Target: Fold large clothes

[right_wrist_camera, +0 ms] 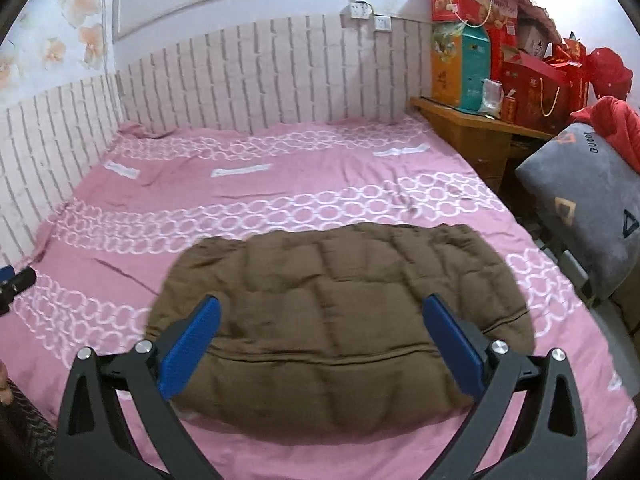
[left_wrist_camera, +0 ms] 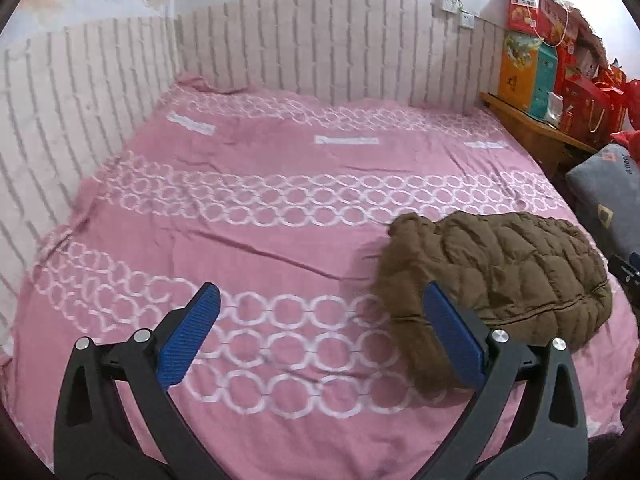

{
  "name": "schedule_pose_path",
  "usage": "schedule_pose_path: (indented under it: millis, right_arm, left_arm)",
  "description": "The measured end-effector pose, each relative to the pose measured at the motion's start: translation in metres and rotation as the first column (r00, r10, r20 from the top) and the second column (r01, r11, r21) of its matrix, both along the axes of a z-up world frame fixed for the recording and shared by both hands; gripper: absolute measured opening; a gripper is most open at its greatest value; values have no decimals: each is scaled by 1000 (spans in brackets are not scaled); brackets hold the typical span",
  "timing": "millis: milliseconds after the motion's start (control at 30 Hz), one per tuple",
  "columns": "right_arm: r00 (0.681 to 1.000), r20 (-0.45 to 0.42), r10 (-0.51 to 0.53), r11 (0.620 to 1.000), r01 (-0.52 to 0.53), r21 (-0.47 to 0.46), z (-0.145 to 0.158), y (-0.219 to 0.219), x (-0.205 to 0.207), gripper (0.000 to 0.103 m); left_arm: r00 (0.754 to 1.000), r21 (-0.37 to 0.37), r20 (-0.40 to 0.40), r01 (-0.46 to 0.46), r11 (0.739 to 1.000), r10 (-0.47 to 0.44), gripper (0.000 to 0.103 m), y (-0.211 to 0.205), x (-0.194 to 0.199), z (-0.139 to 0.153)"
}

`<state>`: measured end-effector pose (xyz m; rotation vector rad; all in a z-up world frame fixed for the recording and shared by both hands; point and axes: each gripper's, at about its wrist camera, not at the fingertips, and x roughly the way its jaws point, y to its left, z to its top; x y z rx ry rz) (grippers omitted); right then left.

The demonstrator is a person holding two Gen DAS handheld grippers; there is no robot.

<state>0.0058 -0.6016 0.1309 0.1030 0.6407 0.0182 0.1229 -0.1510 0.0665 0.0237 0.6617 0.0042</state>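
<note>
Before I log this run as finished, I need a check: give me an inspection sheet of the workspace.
Surface: pink bed sheet, lightly wrinkled.
Job's things: brown quilted jacket lies in a compact bundle, apparently folded.
Clutter: nothing seen on the bed.
Grippers: left gripper open, over bare sheet; right gripper open, above the jacket, holding nothing.
Cables: nothing seen.
Surroundings: gift boxes on a wooden stand, grey cushion, wall sockets.

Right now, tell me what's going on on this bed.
A person holding two handheld grippers is folding a brown quilted jacket on the pink bedsheet. The jacket lies in a compact bundle. The right gripper hovers open over it; the left gripper is open at its left edge. Neither holds anything.
</note>
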Motion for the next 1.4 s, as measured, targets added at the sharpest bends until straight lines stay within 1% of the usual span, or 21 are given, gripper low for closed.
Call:
schedule_pose_path:
  millis: [133, 233, 300, 333, 433, 533, 667, 700, 767, 800, 867, 967, 1067, 1167, 1400]
  right_arm:
    - [1000, 14, 10, 999, -9, -51, -6, 24, -15, 101]
    - [1000, 19, 4, 995, -2, -98, -10, 30, -23, 101]
    - [1000, 27, -12, 995, 14, -96, -7, 31, -28, 101]
    - [999, 29, -18, 996, 20, -90, -6, 29, -28, 101]
    - [999, 33, -33, 997, 35, -62, -3, 24, -29, 101]
    - [998, 40, -43, 997, 45, -55, 1, 24, -31, 101]
    - [998, 46, -40, 997, 42, -60, 7, 28, -33, 101]
    - [998, 51, -37, 997, 40, -66, 8, 29, -34, 101]
    - [998, 58, -33, 996, 37, -80, 10, 33, -36, 101]
    - [998, 60, -31, 996, 36, -85, 11, 35, -36, 101]
    - [998, 62, -26, 995, 32, -90, 11, 35, -37, 101]
    - [998, 57, -26, 995, 31, -96, 11, 36, -36, 101]
    - [998, 57, -26, 994, 31, -102, 11, 37, -36, 101]
    - [998, 57, -24, 994, 30, -109, 11, 38, -37, 101]
    - [998, 60, -27, 991, 34, -126, 11, 40, -37, 101]
  left_arm:
    - [999, 22, 50, -18, 1000, 17, 100, 12, -16, -1]
    - [998, -11, 61, -16, 1000, 17, 100, 16, -20, -3]
    - [998, -30, 68, -1, 1000, 3, 100, 15, -19, -3]
    - [997, -25, 72, -3, 1000, 5, 100, 15, -19, -3]
    - [996, -4, 94, -6, 1000, 6, 100, 11, -22, -3]
    - [996, 15, 89, 11, 1000, -12, 100, 5, -23, -3]
    - [998, 59, 55, -19, 998, 16, 100, -1, -19, -7]
    - [999, 79, 40, -38, 996, 35, 100, -2, -17, -7]
    - [997, 106, 44, -61, 993, 56, 100, -3, -17, -6]
    - [997, 107, 53, -64, 992, 59, 100, -3, -18, -4]
    - [997, 92, 63, -55, 994, 49, 100, -1, -20, -2]
    - [997, 46, 77, -32, 998, 29, 100, 3, -26, 5]
    - [995, 23, 97, -34, 999, 32, 100, 8, -29, 10]
    - [995, 9, 96, -25, 1000, 24, 100, 11, -30, 12]
    - [995, 7, 96, -17, 1000, 17, 100, 12, -31, 13]
